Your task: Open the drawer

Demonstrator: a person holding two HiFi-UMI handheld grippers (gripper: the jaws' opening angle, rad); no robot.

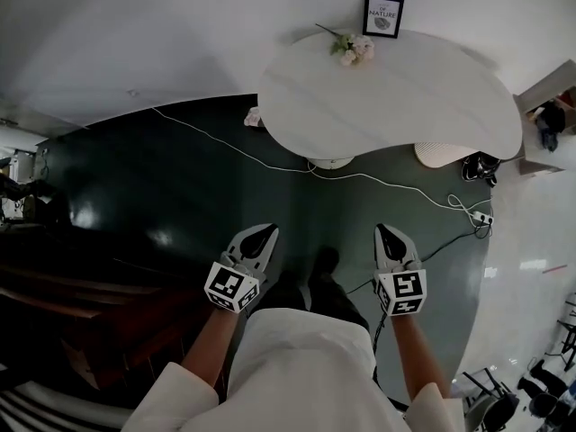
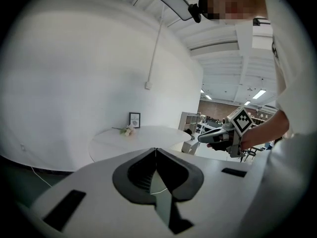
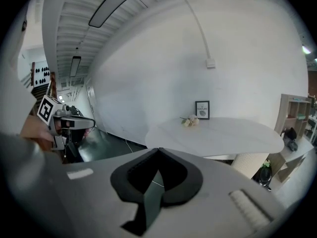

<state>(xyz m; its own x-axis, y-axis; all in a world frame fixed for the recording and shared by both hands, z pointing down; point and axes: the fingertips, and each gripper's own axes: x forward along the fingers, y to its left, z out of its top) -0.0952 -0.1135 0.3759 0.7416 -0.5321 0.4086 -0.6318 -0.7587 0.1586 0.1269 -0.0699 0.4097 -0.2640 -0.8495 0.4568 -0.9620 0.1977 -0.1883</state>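
No drawer can be made out in any view. In the head view my left gripper (image 1: 268,230) and my right gripper (image 1: 382,229) are held side by side in front of the body, over the dark green floor (image 1: 180,187), both pointing toward a white table (image 1: 423,106). Each one's jaws are pressed together with nothing between them. The left gripper view shows its own jaws (image 2: 156,150) meeting at the tip, with the right gripper (image 2: 202,139) off to the right. The right gripper view shows its shut jaws (image 3: 158,150) and the left gripper (image 3: 91,121) at the left.
The table carries a small flower bunch (image 1: 353,48) and a framed picture (image 1: 382,14) against the white wall. A white cable (image 1: 225,142) runs across the floor to a power strip (image 1: 481,216). Dark wooden furniture (image 1: 54,286) stands at the left. A shelf unit (image 3: 294,118) is at the right.
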